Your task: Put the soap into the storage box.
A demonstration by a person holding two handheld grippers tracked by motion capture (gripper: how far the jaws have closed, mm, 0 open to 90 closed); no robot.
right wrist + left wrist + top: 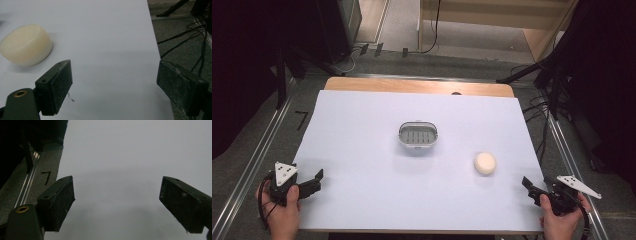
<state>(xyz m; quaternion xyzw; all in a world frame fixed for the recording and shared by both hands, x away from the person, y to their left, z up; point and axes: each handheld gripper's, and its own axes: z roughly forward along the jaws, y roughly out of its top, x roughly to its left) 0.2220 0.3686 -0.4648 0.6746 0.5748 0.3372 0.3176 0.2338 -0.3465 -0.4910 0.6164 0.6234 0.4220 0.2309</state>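
Note:
A round cream soap bar (485,163) lies on the white sheet (362,150), right of centre. A grey oval soap dish (418,136) with a slotted floor stands empty in the middle of the sheet. My left gripper (316,181) rests near the front left corner, jaws open over bare sheet (117,195). My right gripper (529,186) sits at the front right edge, open with nothing between its fingers (113,72). In the right gripper view the soap bar (26,45) lies ahead and to the left of the jaws, apart from them.
The sheet covers a wooden table (417,86) flanked by metal rails (257,155). Black cables (537,107) lie on the floor past the right edge. A "7" mark (46,177) sits on the grey floor to the left.

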